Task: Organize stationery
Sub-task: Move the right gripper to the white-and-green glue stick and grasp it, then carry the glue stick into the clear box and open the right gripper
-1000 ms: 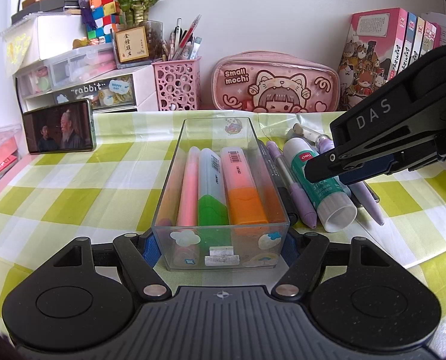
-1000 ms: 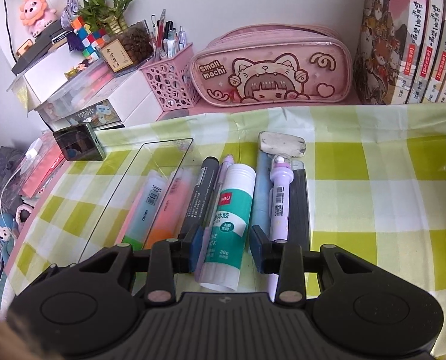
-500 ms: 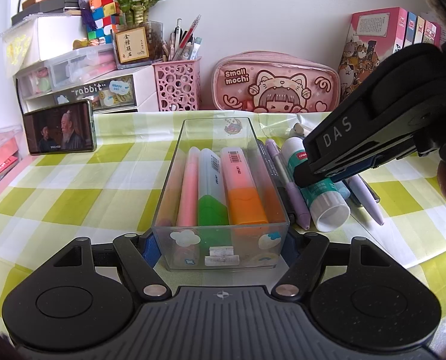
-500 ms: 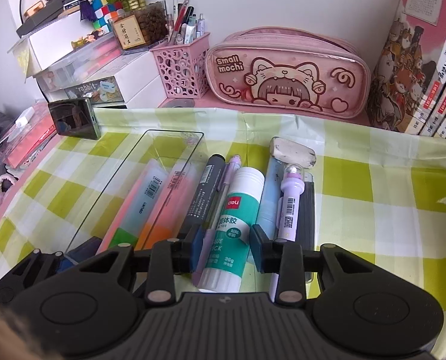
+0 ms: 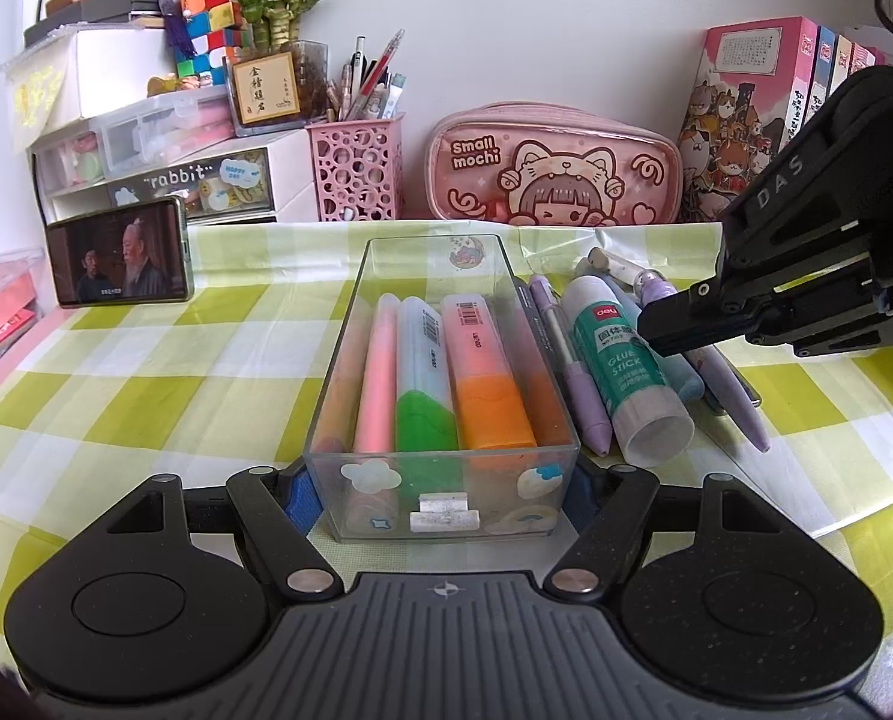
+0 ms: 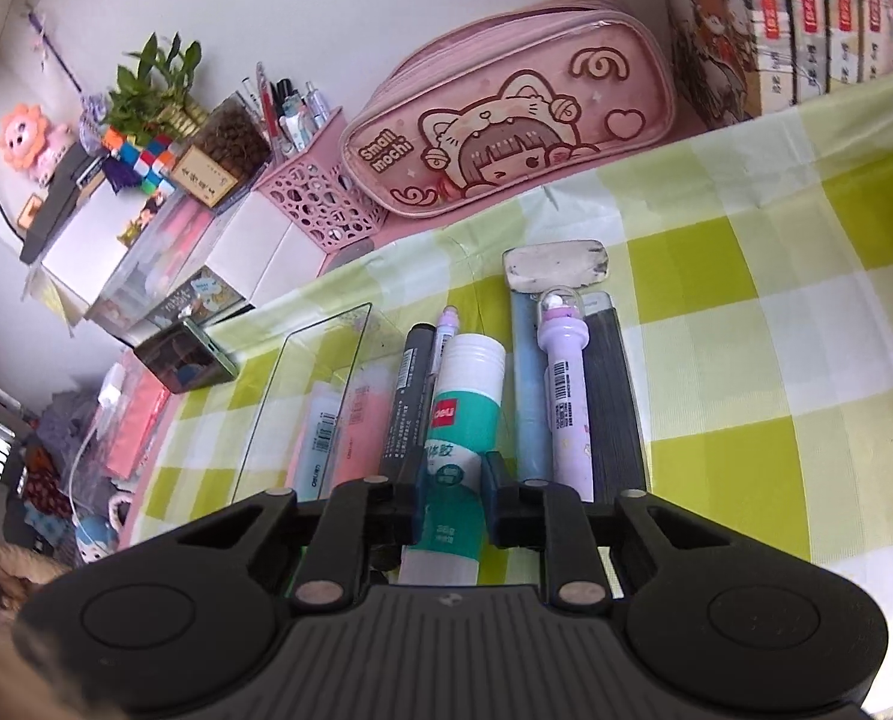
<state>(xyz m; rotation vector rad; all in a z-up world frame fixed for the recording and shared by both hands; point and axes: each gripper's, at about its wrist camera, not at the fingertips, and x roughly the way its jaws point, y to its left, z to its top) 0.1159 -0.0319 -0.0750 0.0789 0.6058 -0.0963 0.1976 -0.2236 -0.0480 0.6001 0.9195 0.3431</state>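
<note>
Progress partial: clear organizer box [image 5: 440, 360] near tabletop middle already holding three highlighters [image 5: 428, 372]. Left outside, lying just beside box toward tabletop's right edge: black marker [image 6: 407, 396], purple pencil [image 5: 566, 360], glue stick [image 6: 461, 420], blue pen [image 6: 530, 384], purple pen [image 6: 563, 384], eraser [image 6: 554, 264]. Left hand-held gripper [image 5: 440, 480] clamped on box's near end. Right hand-held gripper [image 6: 455, 498] gripping glue stick, not yet lifted. Versus earlier frame: right jaws just been closing, glue stick between them, now pinched; right view rolled; box unmoved.
</note>
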